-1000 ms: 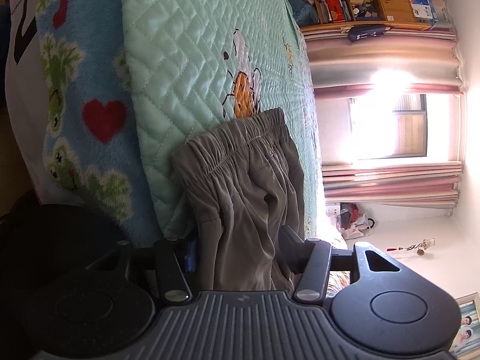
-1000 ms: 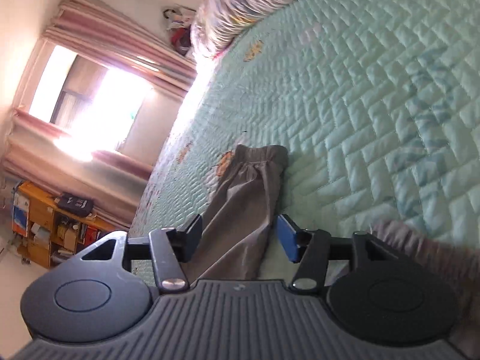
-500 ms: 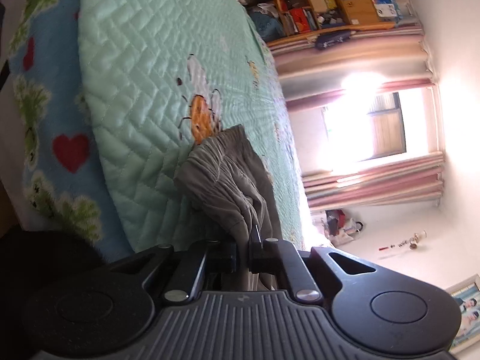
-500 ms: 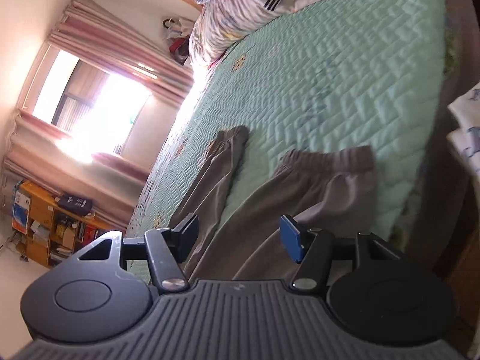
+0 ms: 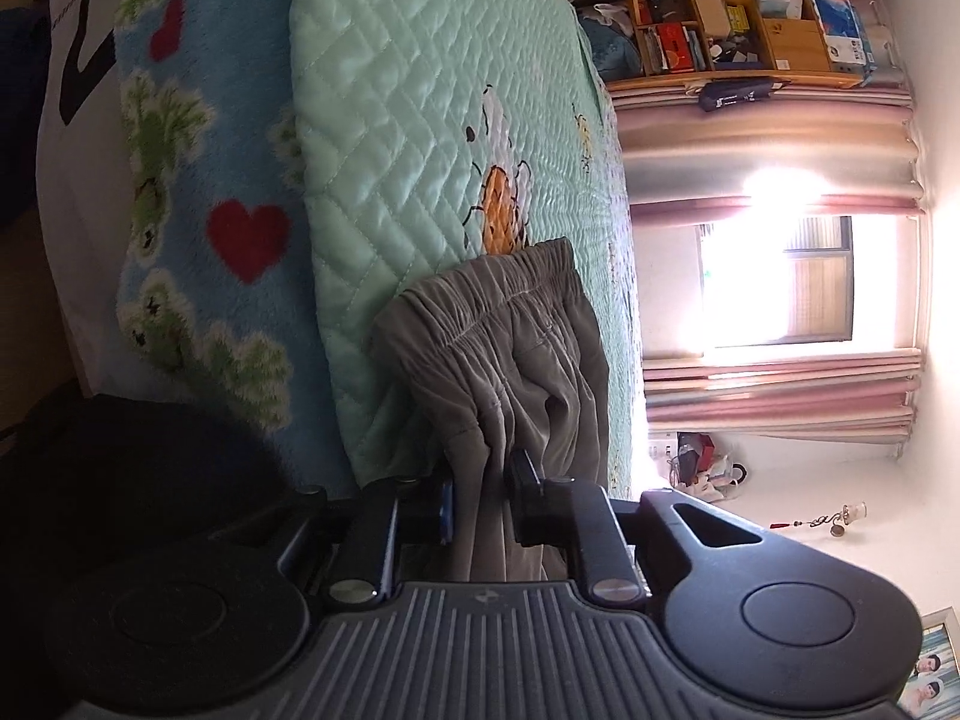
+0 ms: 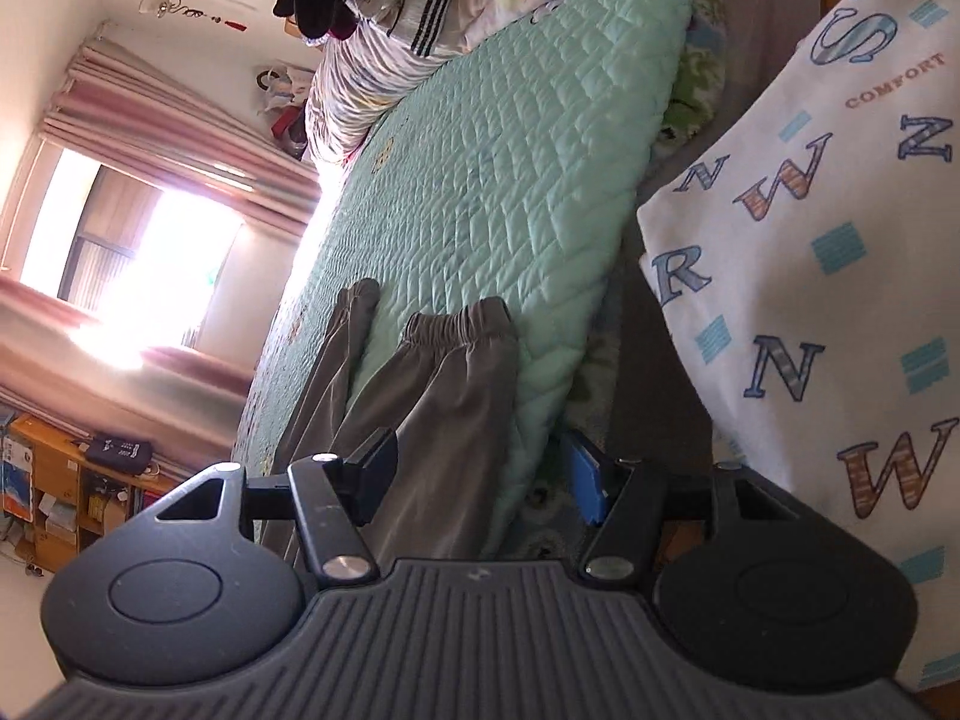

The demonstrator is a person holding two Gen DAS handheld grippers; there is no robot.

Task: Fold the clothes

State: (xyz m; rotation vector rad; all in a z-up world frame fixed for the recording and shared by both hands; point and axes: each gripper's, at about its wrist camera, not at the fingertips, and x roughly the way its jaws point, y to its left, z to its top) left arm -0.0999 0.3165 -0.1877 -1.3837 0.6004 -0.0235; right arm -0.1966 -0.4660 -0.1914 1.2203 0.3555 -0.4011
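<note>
Left tongs [image 5: 480, 501]: nearly closed, a bunched ridge of grey fabric pinched between them. The fabric belongs to the grey trousers [image 5: 510, 360], gripped somewhere below the waist.

Right tongs [image 6: 480, 468]: wide open, holding nothing. The trousers' cloth and the edge of the bed pass through the gap; I cannot tell whether the cloth touches either finger.

Trousers lie on the mint green quilted bedspread [image 5: 408, 120], near the edge of the bed. Elastic waistband [image 6: 459, 321] faces away from the tongs, gathered and roughly flat. In the right view the garment shows as 2 strips: a broad one ending in the waistband, and a narrower one [image 6: 336, 360] just beside it, lying further in on the bed. Whether that is 1 leg folded back or simply the 2 legs spread, I cannot tell.

Judgement on progress: early. Garment is laid out lengthwise but wrinkled, no clean fold visible. Still to do: bring legs together, fold lengthwise, then fold up toward the waistband.

Beyond: a blue frog-and-heart blanket [image 5: 198, 180] under the bedspread's edge, a letter-print pillow [image 6: 810, 270] beside the bed, a pile of bedding [image 6: 384, 60] at the far end, a bookshelf [image 5: 738, 18] and pink curtains [image 5: 780, 396] by a bright window.
</note>
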